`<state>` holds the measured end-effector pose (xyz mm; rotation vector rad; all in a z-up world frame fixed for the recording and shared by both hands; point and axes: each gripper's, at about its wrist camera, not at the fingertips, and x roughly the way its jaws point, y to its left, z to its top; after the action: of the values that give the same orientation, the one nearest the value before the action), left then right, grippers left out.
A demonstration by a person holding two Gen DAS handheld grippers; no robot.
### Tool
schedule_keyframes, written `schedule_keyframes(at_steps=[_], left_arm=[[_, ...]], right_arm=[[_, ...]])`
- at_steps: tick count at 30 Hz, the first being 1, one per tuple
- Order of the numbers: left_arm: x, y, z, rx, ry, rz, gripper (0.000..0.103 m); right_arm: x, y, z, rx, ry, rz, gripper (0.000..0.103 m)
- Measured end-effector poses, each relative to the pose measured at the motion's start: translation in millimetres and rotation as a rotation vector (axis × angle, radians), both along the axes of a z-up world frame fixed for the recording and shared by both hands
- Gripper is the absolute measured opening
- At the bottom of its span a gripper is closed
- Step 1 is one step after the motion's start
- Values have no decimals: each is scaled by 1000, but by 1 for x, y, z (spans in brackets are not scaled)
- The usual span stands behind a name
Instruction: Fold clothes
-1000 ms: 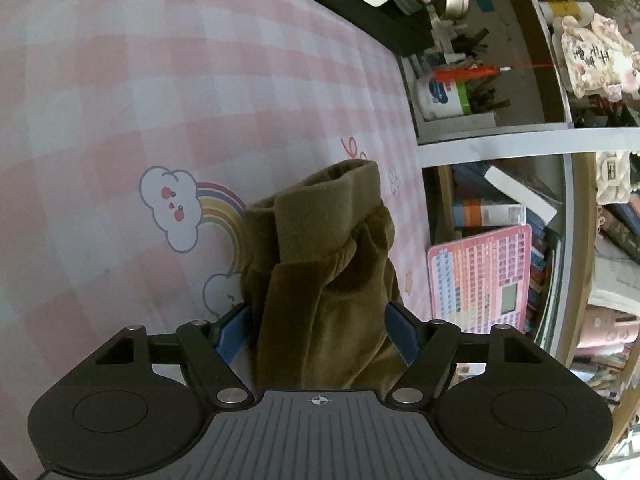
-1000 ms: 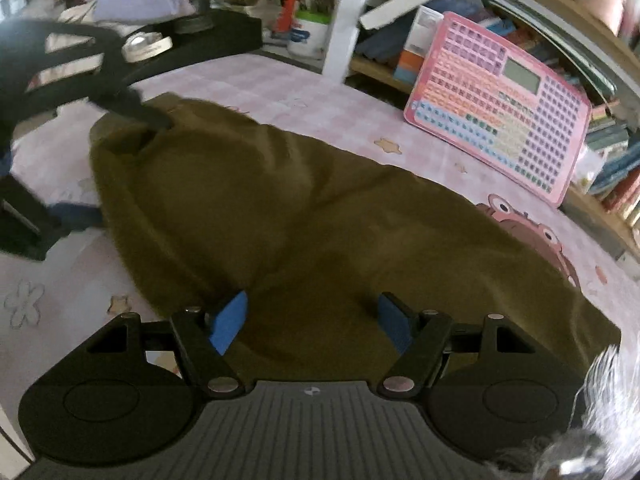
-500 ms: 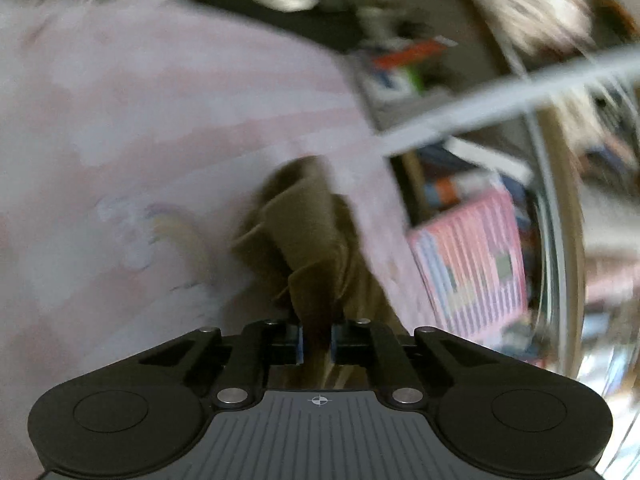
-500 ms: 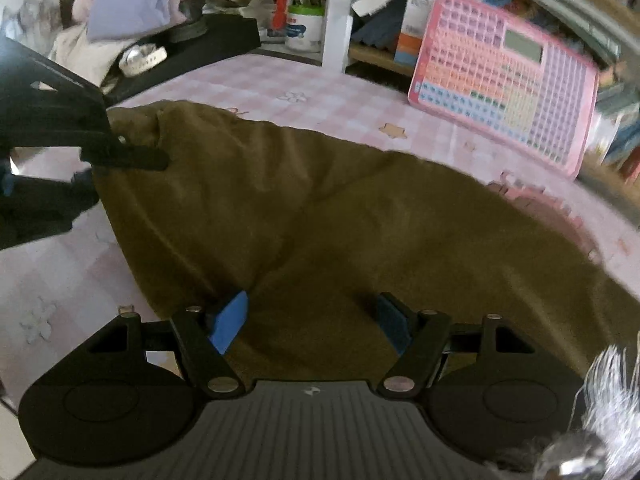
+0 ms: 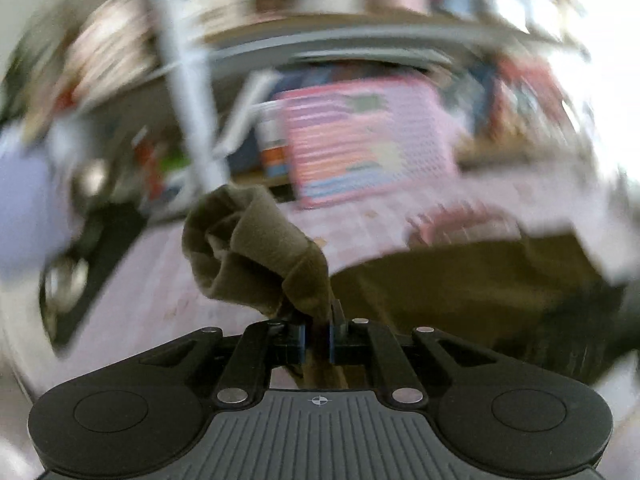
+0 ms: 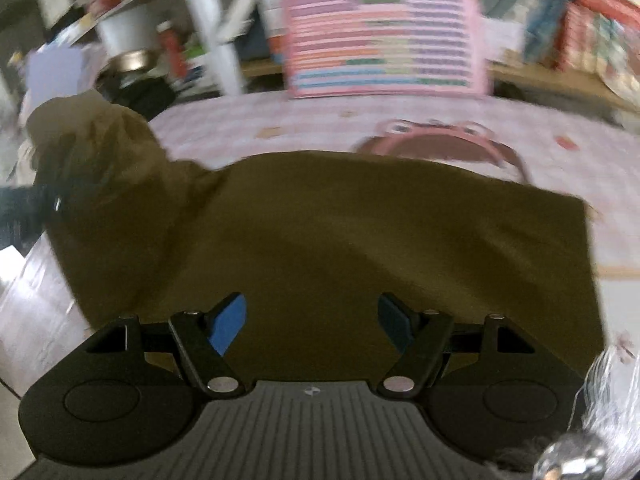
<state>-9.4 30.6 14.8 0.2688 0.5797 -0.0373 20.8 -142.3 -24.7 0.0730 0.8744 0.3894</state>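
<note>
Left wrist view, heavily blurred: left gripper (image 5: 318, 338) clamped on a bunched end of the olive garment (image 5: 256, 256), lifted off the pink checked table cover (image 5: 160, 280).

Right wrist view: right gripper (image 6: 312, 322) spread apart over the garment's flat body (image 6: 340, 232), gripping nothing.

Risk: thin pinch may slip; unpinned body could drag.

Right gripper (image 6: 312, 322), jaws apart, hovers over olive-brown garment (image 6: 340, 232) spread on pink checked bench (image 6: 240, 128).
</note>
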Motion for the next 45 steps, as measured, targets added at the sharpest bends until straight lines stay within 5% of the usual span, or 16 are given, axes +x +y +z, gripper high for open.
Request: schedule_keyframes(at_steps=[5, 8, 13, 18, 23, 25, 26, 27, 31, 35, 45], left_arm=[[3, -68, -32, 312, 121, -209, 14], [4, -90, -50, 411, 206, -235, 23], [-11, -74, -34, 278, 228, -186, 74], [-33, -34, -8, 27, 218, -44, 76], [-53, 9, 6, -147, 180, 141, 76], [-55, 21, 10, -197, 164, 196, 76], [-56, 27, 12, -217, 157, 221, 76], [-56, 31, 13, -231, 151, 239, 76], [-56, 38, 14, -245, 137, 253, 76], [-50, 35, 10, -250, 157, 219, 76], [-43, 33, 12, -255, 154, 138, 76]], right_arm=[[2, -53, -4, 62, 52, -84, 71], [7, -71, -7, 121, 87, -97, 71], [27, -79, -14, 341, 226, -36, 72], [49, -58, -27, 529, 391, -9, 80], [67, -42, -35, 630, 455, -80, 88], [74, -34, -35, 637, 471, -96, 77], [75, -32, -31, 657, 475, -75, 43], [76, -30, -28, 680, 479, -51, 23], [70, -37, -13, 878, 439, 52, 18], [74, -47, -47, 641, 494, -154, 20], [57, -58, -35, 622, 421, -144, 44]])
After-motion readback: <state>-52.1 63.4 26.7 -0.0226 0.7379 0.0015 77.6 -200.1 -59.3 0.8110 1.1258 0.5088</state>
